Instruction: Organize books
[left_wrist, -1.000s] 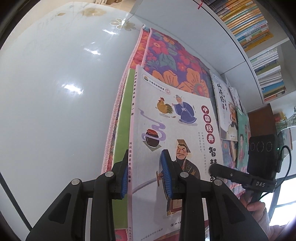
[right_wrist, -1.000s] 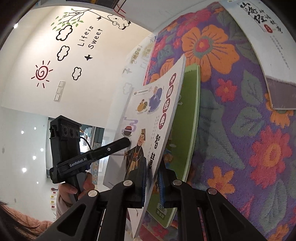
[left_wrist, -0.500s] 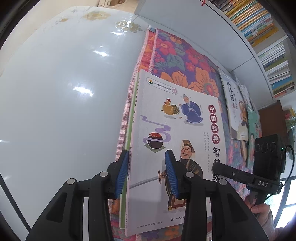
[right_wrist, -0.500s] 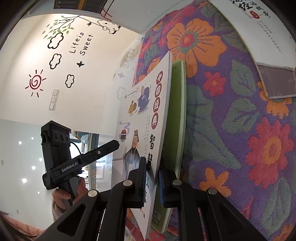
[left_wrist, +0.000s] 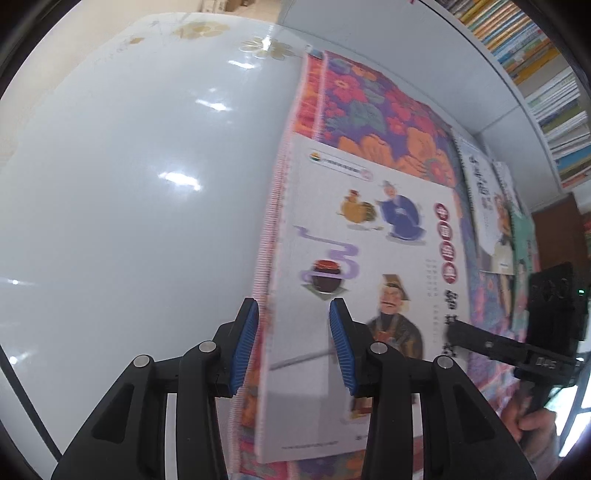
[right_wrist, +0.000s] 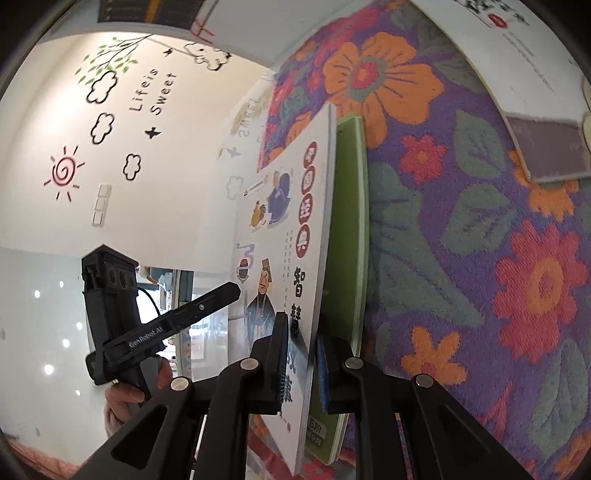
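While the white picture book (right_wrist: 295, 258) lies on a green book (right_wrist: 347, 236) on the flowered cloth (right_wrist: 461, 240), right gripper (right_wrist: 301, 360) clamped on its near edge, left gripper (left_wrist: 293, 349) parted above its spine side, pads not pressing, glossy white table (left_wrist: 129, 203) beside the cloth.

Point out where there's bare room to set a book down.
Free: the glossy white tabletop, bare from the floral cloth's pink fringe outward. Also open cloth between the illustrated white book and the books farther along. Crowded: under the white book, where a green book lies.
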